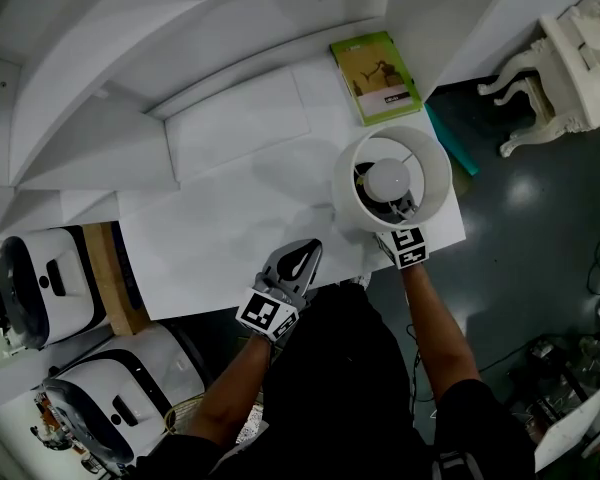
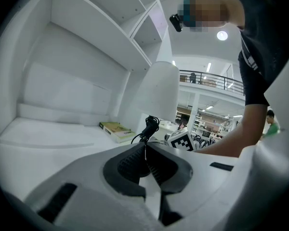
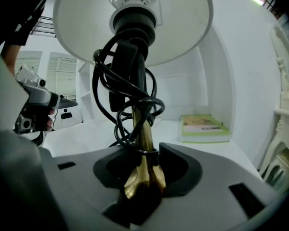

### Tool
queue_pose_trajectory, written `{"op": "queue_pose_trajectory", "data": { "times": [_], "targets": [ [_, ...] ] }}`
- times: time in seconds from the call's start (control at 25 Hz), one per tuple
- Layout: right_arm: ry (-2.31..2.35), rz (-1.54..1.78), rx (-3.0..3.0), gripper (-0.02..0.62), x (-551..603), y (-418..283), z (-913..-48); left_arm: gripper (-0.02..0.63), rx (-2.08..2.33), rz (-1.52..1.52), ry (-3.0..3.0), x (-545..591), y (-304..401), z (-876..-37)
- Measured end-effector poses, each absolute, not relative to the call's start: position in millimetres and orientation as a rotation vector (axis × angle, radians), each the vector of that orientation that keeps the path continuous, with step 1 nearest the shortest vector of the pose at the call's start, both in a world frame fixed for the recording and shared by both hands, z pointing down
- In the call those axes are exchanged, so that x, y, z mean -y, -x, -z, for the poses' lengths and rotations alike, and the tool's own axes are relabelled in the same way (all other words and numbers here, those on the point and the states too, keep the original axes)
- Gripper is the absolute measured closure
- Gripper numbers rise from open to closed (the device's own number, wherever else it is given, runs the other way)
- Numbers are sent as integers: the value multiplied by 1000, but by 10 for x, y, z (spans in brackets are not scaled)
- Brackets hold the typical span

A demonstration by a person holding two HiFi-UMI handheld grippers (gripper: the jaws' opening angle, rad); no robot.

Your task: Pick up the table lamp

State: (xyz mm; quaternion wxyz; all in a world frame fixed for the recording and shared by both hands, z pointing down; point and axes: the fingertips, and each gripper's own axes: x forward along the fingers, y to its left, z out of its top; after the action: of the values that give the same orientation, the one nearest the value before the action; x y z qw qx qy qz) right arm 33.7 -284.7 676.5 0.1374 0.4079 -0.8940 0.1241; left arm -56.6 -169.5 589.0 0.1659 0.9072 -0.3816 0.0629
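The table lamp (image 1: 391,180) shows from above as a round white shade near the front right corner of the white table (image 1: 230,208). My right gripper (image 1: 400,233) reaches under the shade from the front. In the right gripper view its jaws are shut on the lamp's brass stem (image 3: 143,143), just above where it flares, and a black cord (image 3: 116,93) is coiled round the stem below the shade (image 3: 135,18). My left gripper (image 1: 302,258) rests at the table's front edge, left of the lamp, shut (image 2: 145,153) with nothing in it.
A green book (image 1: 376,76) lies flat behind the lamp, against the white shelf unit's wall. White ornate furniture (image 1: 560,68) stands on the dark floor at right. White appliances (image 1: 40,278) and a wooden board (image 1: 105,278) sit left of the table.
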Motion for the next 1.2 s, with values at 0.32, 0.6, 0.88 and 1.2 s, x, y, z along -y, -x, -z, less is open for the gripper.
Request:
{"op": "queue_pose_trajectory", "data": {
  "times": [0.32,0.6,0.88,1.2],
  "targets": [
    [-1130,-398,2523,459,2876,-290,-6844,586,1082,-187,-2584,1719,548,-5892],
    [-1141,-337,2530,460,2921,-248,-6821,586,1073,-191,-2595,1722,532,-5864],
    [-1141,-288,2568,482,2930,-246,-6781,586,1076,-205,-2587,1716,557,-5892],
    [-1149,-317,2565,489,2917,-264,-6757,586,1075,-208,-2595,1714,576,-5864]
  ]
}}
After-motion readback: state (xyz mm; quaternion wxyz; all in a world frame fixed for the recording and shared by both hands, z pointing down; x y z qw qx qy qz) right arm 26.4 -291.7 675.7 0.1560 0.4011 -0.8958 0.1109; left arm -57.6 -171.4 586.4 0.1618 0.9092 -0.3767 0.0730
